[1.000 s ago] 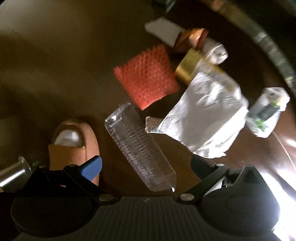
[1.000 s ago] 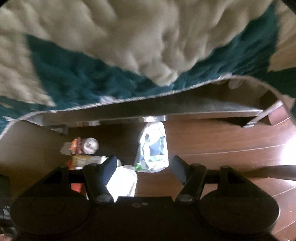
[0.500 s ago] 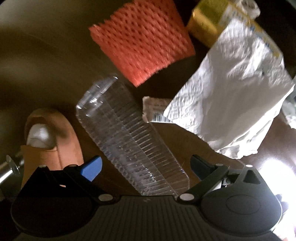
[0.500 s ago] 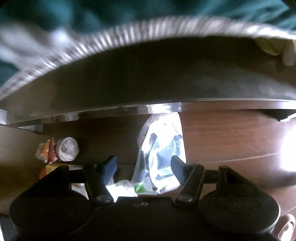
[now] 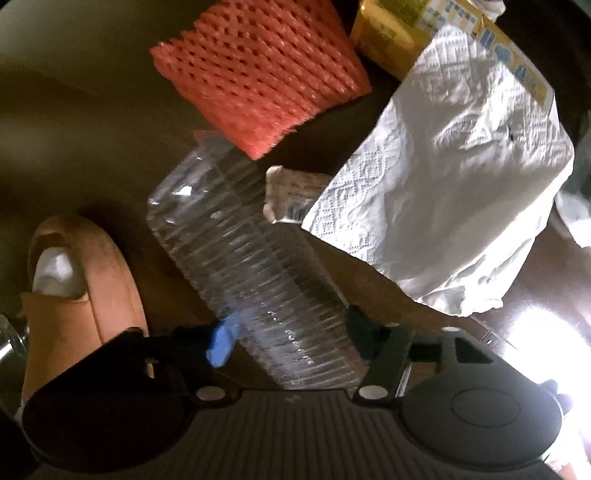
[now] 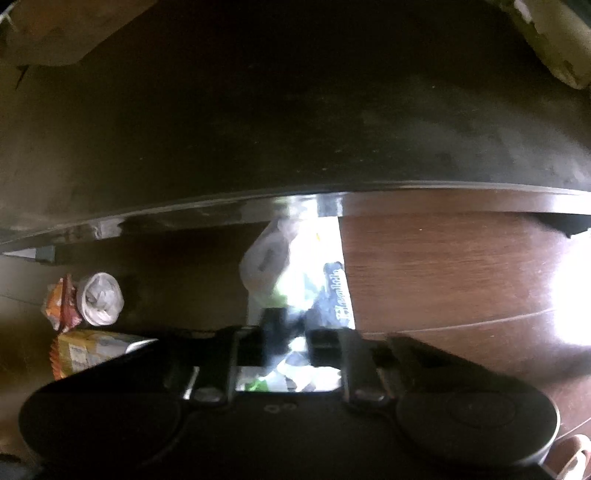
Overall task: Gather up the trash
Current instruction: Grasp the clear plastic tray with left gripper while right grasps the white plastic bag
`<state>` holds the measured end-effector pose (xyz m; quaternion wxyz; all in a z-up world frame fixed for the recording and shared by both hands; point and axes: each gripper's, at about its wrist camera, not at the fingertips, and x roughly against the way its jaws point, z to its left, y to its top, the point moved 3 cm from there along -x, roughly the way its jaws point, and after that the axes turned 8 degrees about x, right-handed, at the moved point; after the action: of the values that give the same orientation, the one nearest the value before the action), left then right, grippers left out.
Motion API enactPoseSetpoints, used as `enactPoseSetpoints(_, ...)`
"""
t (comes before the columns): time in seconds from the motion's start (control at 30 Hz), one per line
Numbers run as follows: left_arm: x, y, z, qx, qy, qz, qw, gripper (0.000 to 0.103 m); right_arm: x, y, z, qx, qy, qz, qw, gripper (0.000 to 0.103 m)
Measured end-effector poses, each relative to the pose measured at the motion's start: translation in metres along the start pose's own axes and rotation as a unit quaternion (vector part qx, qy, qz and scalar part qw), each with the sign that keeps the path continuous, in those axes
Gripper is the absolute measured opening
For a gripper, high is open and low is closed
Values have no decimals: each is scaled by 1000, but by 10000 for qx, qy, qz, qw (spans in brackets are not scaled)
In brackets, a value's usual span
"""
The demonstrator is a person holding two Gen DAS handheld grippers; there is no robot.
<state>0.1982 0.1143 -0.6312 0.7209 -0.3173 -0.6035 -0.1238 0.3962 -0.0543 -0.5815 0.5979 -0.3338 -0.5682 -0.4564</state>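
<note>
A clear ribbed plastic container (image 5: 251,254) lies slanted on the dark floor in the left wrist view. My left gripper (image 5: 291,334) straddles its near end, and its jaws are closing with both pads against the plastic. In the right wrist view a crumpled clear plastic wrapper (image 6: 306,273) with blue print lies on the wooden floor (image 6: 443,277). My right gripper (image 6: 297,332) points down at it. Its jaws are closing, nearly together, and pinch the wrapper's near end.
A red foam net (image 5: 258,77), a white paper towel (image 5: 443,184), a yellow box (image 5: 391,33) and a small printed wrapper (image 5: 291,192) lie beyond the container. A person's slippered foot (image 5: 81,280) stands at the left. A crumpled cup (image 6: 101,299), a yellow carton (image 6: 92,350) and a furniture edge (image 6: 295,199) surround the wrapper.
Both grippers came down toward the floor. The left jaws narrowed from wide open onto the clear container. The right jaws narrowed from wide open onto the plastic wrapper.
</note>
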Motion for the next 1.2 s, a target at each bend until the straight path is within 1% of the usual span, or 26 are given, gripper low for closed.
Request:
enactPoseSetpoints(0.03,0,0,1,43,-32,49,10000,51,2,-1,0,39,-57,8,10000,7)
enactPoseSetpoints(0.1,2,-2,4,100,-25,80,9999,49,6,-4,-1,59,-82,13,9999,5)
enactPoseSetpoints(0.13,3,-2,5,92,2,74,9999,45,10,-6,-1,54,-102,7,9999,5)
enactPoseSetpoints(0.2,3,-3,8,50,33,97,9999,43,18,-10,-3,33,-126,-6,9999,4)
enactPoseSetpoints(0.23,6,-4,8,22,80,93,9999,39,24,-13,-5,-1,-137,1,9999,3)
enactPoseSetpoints(0.3,16,-12,9,-10,122,92,9999,35,34,-19,-7,-76,-157,16,9998,3)
enactPoseSetpoints(0.33,21,-16,8,-29,167,107,9998,26,41,-22,-8,-110,-160,8,9998,3)
enactPoseSetpoints(0.37,26,-18,9,-58,183,127,9997,22,48,-25,-9,-127,-171,-4,9998,3)
enactPoseSetpoints(0.4,31,-21,8,-97,181,150,9997,15,55,-28,-9,-139,-178,-19,9997,2)
enactPoseSetpoints(0.43,36,-24,8,-138,153,143,9997,11,64,-30,-10,-149,-177,-48,9997,2)
enactPoseSetpoints(0.47,42,-26,8,-178,105,116,9997,10,74,-32,-9,-152,-183,-96,9997,2)
enactPoseSetpoints(0.5,49,-30,8,-208,100,85,9997,8,83,-33,-9,-154,-186,-151,9996,2)
enactPoseSetpoints(0.6,70,-40,11,-259,-3,20,9997,5,112,-38,-8,-203,-178,-315,9991,2)
enactPoseSetpoints(0.7,93,-51,12,-322,-96,-119,9994,5,143,-44,-7,-254,-160,-485,9984,2)
enactPoseSetpoints(0.83,136,-69,23,-529,-252,-396,9975,4,191,-50,-5,-350,-8,-748,9966,2)
enactPoseSetpoints(0.9,151,-72,22,-618,-332,-556,9960,4,215,-58,-5,-342,63,-932,9950,2)
enactPoseSetpoints(0.97,168,-82,30,-658,-375,-702,9947,4,240,-67,-4,-311,94,-1118,9932,2)
enactPoseSetpoints(1.07,174,-87,40,-666,-471,-747,9939,5,271,-83,-8,-338,222,-1263,9912,2)
enactPoseSetpoints(1.13,172,-87,42,-590,-508,-683,9946,5,288,-94,-7,-117,238,-1335,9907,2)
enactPoseSetpoints(1.2,161,-88,41,-574,-537,-614,9950,5,294,-101,-3,51,252,-1401,9898,2)
